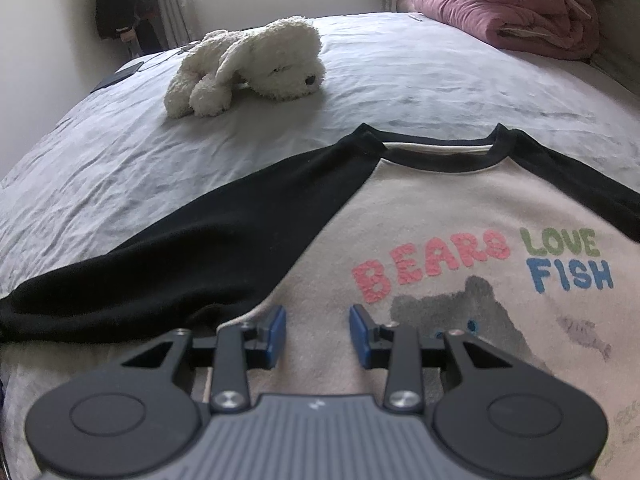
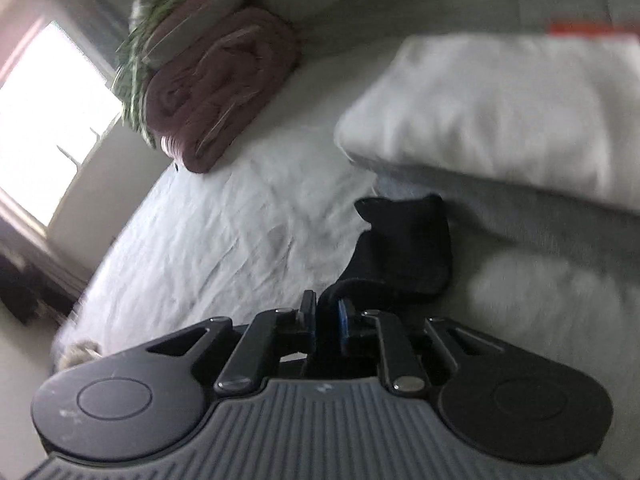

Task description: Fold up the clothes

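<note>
A cream shirt [image 1: 440,216] with black raglan sleeves and the print "BEARS LOVE FISH" lies flat, front up, on the bed. Its left black sleeve [image 1: 192,256] stretches out to the left. My left gripper [image 1: 318,330] hovers over the shirt's lower chest, jaws apart, with nothing between the blue pads [image 1: 276,332]. In the blurred right wrist view my right gripper [image 2: 326,320] is shut on the shirt's other black sleeve [image 2: 404,248], whose cuff end hangs forward from the jaws above the sheet.
A white plush dog [image 1: 248,64] lies on the grey sheet [image 1: 120,148] beyond the shirt. Folded pink blankets [image 1: 520,12] are stacked at the far right corner. A white pillow [image 2: 500,108] lies right of the held sleeve. A dark flat device [image 1: 120,76] sits at the bed's left edge.
</note>
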Motion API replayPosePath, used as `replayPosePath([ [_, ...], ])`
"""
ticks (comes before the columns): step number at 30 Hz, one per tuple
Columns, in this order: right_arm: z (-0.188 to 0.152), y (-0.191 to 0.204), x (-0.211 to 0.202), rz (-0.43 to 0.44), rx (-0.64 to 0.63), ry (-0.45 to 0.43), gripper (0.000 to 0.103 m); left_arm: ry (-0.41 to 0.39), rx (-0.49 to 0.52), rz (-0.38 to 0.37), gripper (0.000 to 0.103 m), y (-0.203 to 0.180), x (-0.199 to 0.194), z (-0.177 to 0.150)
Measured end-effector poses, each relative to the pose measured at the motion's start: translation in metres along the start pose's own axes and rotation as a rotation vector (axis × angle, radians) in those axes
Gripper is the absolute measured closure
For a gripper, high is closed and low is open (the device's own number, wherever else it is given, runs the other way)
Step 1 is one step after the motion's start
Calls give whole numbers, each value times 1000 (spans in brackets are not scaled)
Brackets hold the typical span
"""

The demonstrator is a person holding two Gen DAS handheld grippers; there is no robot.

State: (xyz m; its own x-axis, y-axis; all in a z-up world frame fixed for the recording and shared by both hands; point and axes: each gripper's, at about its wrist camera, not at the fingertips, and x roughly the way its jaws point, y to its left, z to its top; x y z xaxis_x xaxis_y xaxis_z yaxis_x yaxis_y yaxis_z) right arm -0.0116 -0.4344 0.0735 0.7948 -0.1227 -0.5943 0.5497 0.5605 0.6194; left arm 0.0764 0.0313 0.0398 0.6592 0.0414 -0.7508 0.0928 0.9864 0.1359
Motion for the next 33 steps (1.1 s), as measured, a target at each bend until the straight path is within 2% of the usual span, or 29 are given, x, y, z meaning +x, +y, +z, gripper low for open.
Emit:
replayPosePath([
  [2,-2,-1,-3,-23,35,-3,80,1,0,-3,66,1,0,0],
  [3,-2,-1,-4,-40,45,-2,69,1,3,-4,66,0,0,0],
  [4,-1,-3,-2,-56,55,1,63,1,5,-5,66,1,-1,0],
  [11,9,-31,15,-45,239,22,61,1,7,-7,66,2,-2,-2],
  [12,9,-34,17,-40,260,22,76,0,7,-8,66,2,-2,-2],
  [13,10,-31,14,-38,240,2,101,1,5,-9,66,2,-3,-2],
  [14,10,-25,8,-37,204,-25,100,2,-3,-13,66,4,-3,-2],
  [17,0,18,-19,56,-18,-166,100,4,-47,-30,66,13,-6,0],
  [18,-8,37,-29,98,-128,-230,100,4,-66,-36,66,17,-7,1],
  [20,-40,80,-49,241,-362,-331,100,-1,-113,-61,66,26,-9,3],
  [23,-106,136,-66,461,-649,-244,101,-14,-142,-80,66,33,-12,1],
  [24,-123,145,-64,468,-714,-192,101,-12,-142,-79,66,34,-12,0],
  [26,-151,156,-54,426,-820,-74,101,-5,-141,-88,66,37,-13,-2],
  [27,-154,153,-46,385,-817,-22,100,-6,-142,-91,66,39,-13,-2],
  [28,-145,145,-35,330,-757,22,95,-8,-142,-95,66,40,-14,-2],
  [31,-94,100,-12,185,-404,102,92,-8,-149,-87,66,45,-16,-2],
  [33,-64,71,-8,102,-228,102,90,-1,-155,-89,66,46,-16,-3],
])
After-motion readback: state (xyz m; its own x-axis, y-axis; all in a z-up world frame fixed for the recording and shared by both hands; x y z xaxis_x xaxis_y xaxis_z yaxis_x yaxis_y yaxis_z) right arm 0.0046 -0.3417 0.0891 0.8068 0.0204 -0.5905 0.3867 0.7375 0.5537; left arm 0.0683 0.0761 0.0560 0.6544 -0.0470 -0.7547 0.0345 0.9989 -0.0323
